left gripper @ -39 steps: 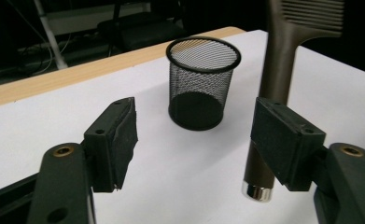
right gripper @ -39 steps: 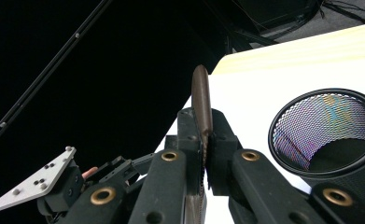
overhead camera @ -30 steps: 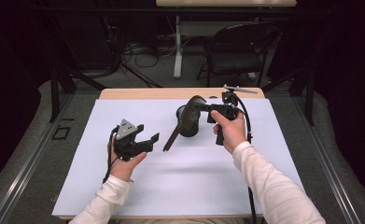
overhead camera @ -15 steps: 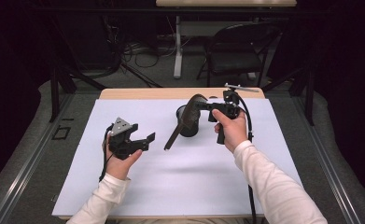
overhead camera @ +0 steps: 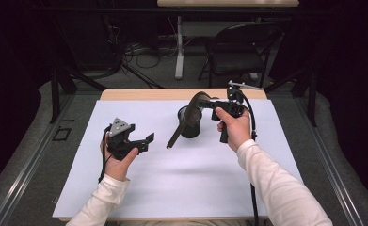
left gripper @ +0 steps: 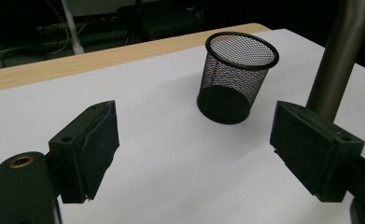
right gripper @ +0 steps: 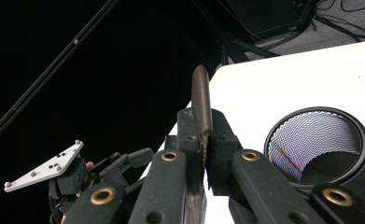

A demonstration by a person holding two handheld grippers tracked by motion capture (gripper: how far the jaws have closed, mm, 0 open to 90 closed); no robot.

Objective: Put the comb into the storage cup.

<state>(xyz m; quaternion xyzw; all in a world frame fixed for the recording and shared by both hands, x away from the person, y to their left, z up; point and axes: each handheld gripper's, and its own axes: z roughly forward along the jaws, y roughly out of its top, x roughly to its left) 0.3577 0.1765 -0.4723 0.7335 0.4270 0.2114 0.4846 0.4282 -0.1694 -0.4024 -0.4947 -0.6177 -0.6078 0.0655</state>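
Jaws of right gripper (overhead camera: 213, 104) pinching shoehorn (overhead camera: 184, 123), left gripper (overhead camera: 146, 142) just spreading, empty, mesh cup (left gripper: 236, 77) perhaps well inside table edge (overhead camera: 139, 94)

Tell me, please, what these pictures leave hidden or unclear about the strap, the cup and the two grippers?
- Strap: in the high view it crosses the mesh cup, hiding part of the cup's wall; whether they touch is unclear.
- Strap's held end: in the right gripper view the right gripper clamps over it, hiding it.
- Strap's lower end: cut off behind a jaw in the left gripper view.
- Left gripper: open, nothing between its jaws; its cable runs behind the hand.
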